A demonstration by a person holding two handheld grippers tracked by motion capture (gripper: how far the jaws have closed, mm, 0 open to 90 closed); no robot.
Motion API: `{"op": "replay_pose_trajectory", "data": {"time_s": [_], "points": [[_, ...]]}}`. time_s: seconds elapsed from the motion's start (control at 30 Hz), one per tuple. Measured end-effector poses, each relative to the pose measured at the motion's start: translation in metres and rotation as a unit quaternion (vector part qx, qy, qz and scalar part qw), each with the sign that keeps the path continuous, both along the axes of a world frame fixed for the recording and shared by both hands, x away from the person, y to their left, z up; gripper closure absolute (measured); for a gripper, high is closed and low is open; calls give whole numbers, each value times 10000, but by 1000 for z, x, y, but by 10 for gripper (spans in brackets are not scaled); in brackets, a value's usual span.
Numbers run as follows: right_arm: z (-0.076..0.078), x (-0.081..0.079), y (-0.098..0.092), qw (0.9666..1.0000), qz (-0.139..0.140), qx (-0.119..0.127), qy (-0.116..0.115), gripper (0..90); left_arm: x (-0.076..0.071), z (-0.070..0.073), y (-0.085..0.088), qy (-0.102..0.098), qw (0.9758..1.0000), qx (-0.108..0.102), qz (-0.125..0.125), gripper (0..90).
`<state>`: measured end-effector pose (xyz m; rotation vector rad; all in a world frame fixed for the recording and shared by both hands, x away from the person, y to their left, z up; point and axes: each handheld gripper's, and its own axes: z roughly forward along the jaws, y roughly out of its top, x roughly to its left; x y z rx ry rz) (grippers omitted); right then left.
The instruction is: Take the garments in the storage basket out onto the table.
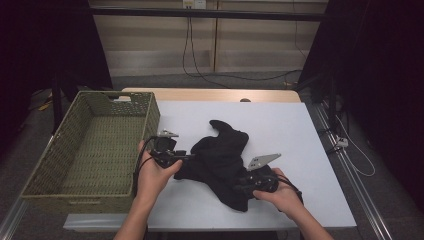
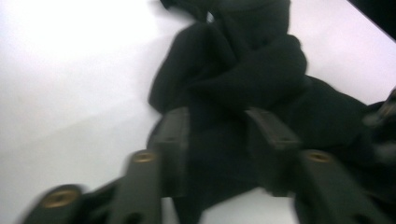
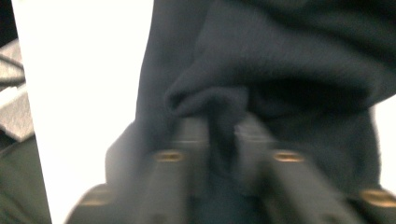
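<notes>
A black garment (image 1: 220, 155) lies crumpled on the white table top (image 1: 300, 130). My left gripper (image 1: 187, 157) reaches into its left edge from beside the basket. In the left gripper view the garment (image 2: 243, 79) lies between the parted jaws of this gripper (image 2: 222, 135), and the pads stand off it. My right gripper (image 1: 242, 187) is at the garment's near right corner. In the blurred right gripper view a fold of the garment (image 3: 280, 70) runs down between the jaws of that gripper (image 3: 222, 135), which stand slightly apart.
A green woven basket (image 1: 150, 120) stands at the table's left, with nothing in it, close to my left hand. Cables (image 1: 200, 70) trail on the floor behind the table. White table shows to the right of and behind the garment.
</notes>
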<state>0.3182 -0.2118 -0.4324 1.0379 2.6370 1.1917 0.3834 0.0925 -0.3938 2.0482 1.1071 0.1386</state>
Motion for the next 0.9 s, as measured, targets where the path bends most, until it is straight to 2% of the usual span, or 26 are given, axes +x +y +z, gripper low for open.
{"op": "replay_pose_trajectory", "data": {"time_s": [0.03,0.1,0.13,0.17,0.27,0.33,0.43,0.5,0.53,0.6,0.67,0.73,0.77,0.8,0.83,0.9], "points": [[4,2,-2,9998,-114,59,-140,552,2,-2,0,-5,10000,16,-43,494],[11,10,-8,9985,-394,-16,-375,529,4,-7,-3,-34,10000,-1,-49,460],[12,14,-12,9976,-533,31,-439,525,6,-10,-3,-104,9997,163,-137,439],[12,20,-16,9965,-683,61,-479,523,6,-14,-6,-90,9999,32,31,426],[5,33,-24,9925,-1117,-1,-494,503,8,-21,-8,-27,9999,120,20,402],[-4,38,-23,9925,-1172,-96,-340,477,9,-25,-11,-34,9999,160,44,380],[-11,37,-15,9948,-992,45,-239,484,9,-30,-15,21,9998,206,56,378],[-11,36,-10,9952,-906,-38,-365,518,9,-31,-17,11,9994,340,-4,376],[-11,36,-8,9952,-872,-102,-432,558,9,-32,-17,-31,9990,431,-88,369],[-13,36,-4,9966,-744,-77,-344,678,9,-32,-18,-24,9991,414,-124,359],[-14,37,-3,9967,-707,-113,-377,794,8,-31,-19,-72,9994,331,-101,354],[-8,41,-11,9962,-800,141,-323,833,8,-29,-19,-78,9994,312,-105,354],[-3,43,-17,9942,-946,416,-288,842,8,-28,-18,-87,9993,339,-123,354],[1,46,-24,9913,-1093,679,-286,845,9,-28,-17,-54,9998,99,-166,353],[6,48,-31,9874,-1281,896,-255,847,8,-27,-18,-129,9998,154,9,352],[13,53,-44,9774,-1736,1122,-436,851,9,-27,-18,-155,9997,171,0,351]]}}
